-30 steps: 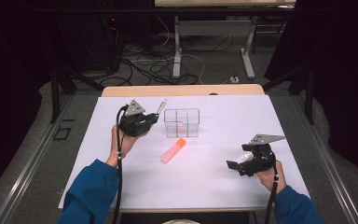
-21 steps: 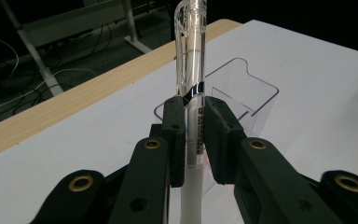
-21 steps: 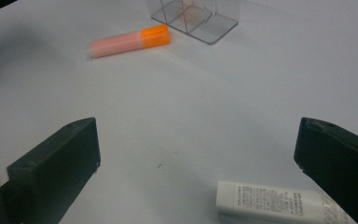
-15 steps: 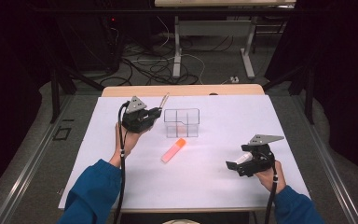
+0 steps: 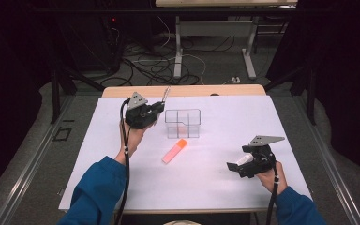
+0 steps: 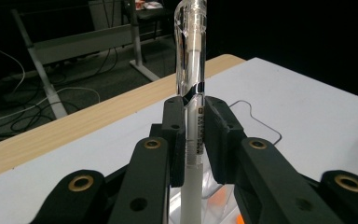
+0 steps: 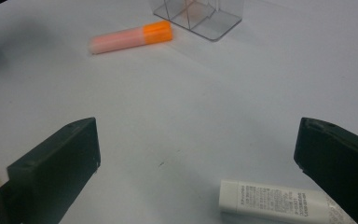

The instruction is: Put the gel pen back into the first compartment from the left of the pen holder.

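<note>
1. Left tool [image 6: 192, 121] clamped on clear pen [image 6: 191, 56], upper left of the high view, just left of clear organizer [image 5: 183, 123].
2. Right tool [image 7: 196, 154] jaws wide apart, lower right, white tube [image 7: 275, 203] between them on worktop [image 5: 225, 187].

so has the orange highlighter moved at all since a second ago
No. In the high view the orange highlighter lies just below the clear organizer, at the same slant and the same gap from it as before.
</note>
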Demonstrator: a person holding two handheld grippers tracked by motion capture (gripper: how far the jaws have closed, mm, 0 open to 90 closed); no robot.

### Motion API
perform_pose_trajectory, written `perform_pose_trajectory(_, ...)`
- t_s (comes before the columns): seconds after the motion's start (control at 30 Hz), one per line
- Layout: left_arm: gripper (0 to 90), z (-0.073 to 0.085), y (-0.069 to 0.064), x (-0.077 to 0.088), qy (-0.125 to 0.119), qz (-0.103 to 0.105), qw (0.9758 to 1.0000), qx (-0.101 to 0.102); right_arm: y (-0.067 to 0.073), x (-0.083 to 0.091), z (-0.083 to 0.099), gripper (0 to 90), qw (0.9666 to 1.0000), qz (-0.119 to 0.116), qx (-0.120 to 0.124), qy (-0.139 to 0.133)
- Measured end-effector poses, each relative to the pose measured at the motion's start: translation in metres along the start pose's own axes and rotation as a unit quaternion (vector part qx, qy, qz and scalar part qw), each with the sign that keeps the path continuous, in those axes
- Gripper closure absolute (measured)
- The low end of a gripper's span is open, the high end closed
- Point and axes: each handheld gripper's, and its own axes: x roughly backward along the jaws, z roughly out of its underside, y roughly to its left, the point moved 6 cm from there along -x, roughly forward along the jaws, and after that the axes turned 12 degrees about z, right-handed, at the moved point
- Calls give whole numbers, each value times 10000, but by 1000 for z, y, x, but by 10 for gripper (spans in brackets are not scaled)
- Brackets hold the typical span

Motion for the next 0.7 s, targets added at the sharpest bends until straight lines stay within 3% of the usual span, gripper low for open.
perform_pose_trajectory(0.2, 792, -1, 2, -12, -113, -43, 9999, 69, 1, 0, 0, 0, 10000, 1, -15, 14)
perform_pose_trajectory(0.47, 792, -6, 4, -17, -480, -74, 9986, 210, 1, 0, 1, 0, 10000, -17, -26, 33)
perform_pose_trajectory(0.7, 792, -12, 0, -28, -773, -17, 9969, 171, 1, -1, 1, 0, 10000, -17, 13, -15)
